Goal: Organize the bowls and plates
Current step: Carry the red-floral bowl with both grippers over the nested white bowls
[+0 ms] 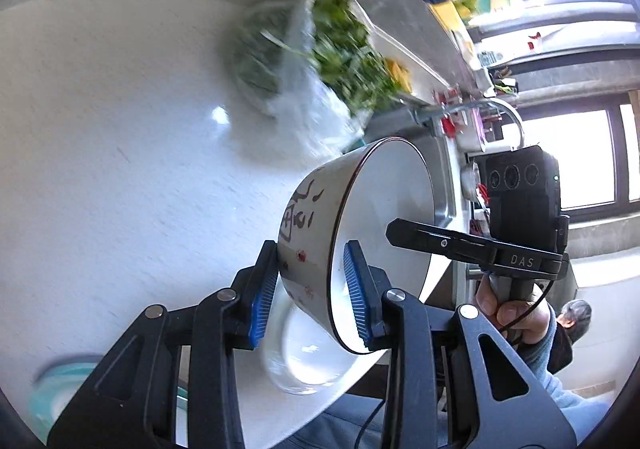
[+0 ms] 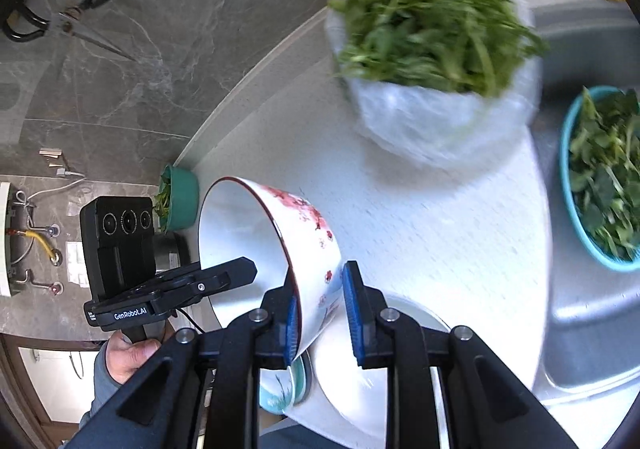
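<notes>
The left claw (image 1: 310, 289) is clamped on the wall of a white bowl (image 1: 360, 233): one blue pad is pressed against the outside, the other against the inside, just under the dark rim. The bowl is held tilted on its side above the counter (image 1: 120, 169), its mouth turned toward the right claw. Dark brush marks and small red flowers are seen on its outer wall.

The right claw (image 2: 320, 309) is clamped on the opposite side of the same bowl (image 2: 260, 233), with one pad inside and one pad outside over the red blossom pattern. Each hand (image 1: 516, 313) is seen gripping its handle in the other claw's view.

Directly beneath the claws, a white plate (image 2: 380, 389) is seen lying on the counter. Just beside it, under the right claw's inner finger, a second bowl (image 2: 288, 389) with a teal-tinted rim is noted.

Beyond the claws, a clear plastic bag of leafy greens (image 2: 432, 49) is found resting on the counter, blurred. Further off, past the right claw's outer side, a teal basin of greens (image 2: 600, 177) is seen in the steel sink (image 2: 592, 329).
</notes>
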The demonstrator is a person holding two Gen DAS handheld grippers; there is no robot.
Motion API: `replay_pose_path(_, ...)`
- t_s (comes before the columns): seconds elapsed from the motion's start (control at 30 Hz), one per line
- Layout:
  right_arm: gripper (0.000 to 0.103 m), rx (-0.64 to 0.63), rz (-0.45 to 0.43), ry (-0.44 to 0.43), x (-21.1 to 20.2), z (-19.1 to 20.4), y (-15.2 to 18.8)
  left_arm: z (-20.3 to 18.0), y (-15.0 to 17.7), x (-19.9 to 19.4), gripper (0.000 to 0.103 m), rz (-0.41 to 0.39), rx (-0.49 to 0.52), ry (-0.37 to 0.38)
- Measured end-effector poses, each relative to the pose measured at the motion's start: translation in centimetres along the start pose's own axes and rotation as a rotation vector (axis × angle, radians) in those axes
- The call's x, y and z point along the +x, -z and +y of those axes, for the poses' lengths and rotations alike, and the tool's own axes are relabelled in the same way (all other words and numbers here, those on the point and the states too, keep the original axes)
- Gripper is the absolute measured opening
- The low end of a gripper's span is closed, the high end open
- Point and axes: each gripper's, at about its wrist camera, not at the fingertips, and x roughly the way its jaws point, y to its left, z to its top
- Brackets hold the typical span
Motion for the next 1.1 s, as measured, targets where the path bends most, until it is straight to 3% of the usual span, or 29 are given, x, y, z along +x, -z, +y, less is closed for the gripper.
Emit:
replay_pose_path(0.27,0.024,0.012,0.028,-0.012,-1.5,-1.9,3.2,-2.2,4.4,1.9,0.03,0.031,-0.025,-0.018)
replay_pose_path(0.57,0.024,0.046,0.098,-0.025,-1.1,-4.6,6.1,-1.4,8.4,4.0,0.03,0.077,-0.078,-0.036)
replay_pose_path(1.1,0.023,0.041,0.135,0.019,0.4,-4.8,6.9,-0.2,9.9,6.5,0.031,0.098,-0.097,-0.087)
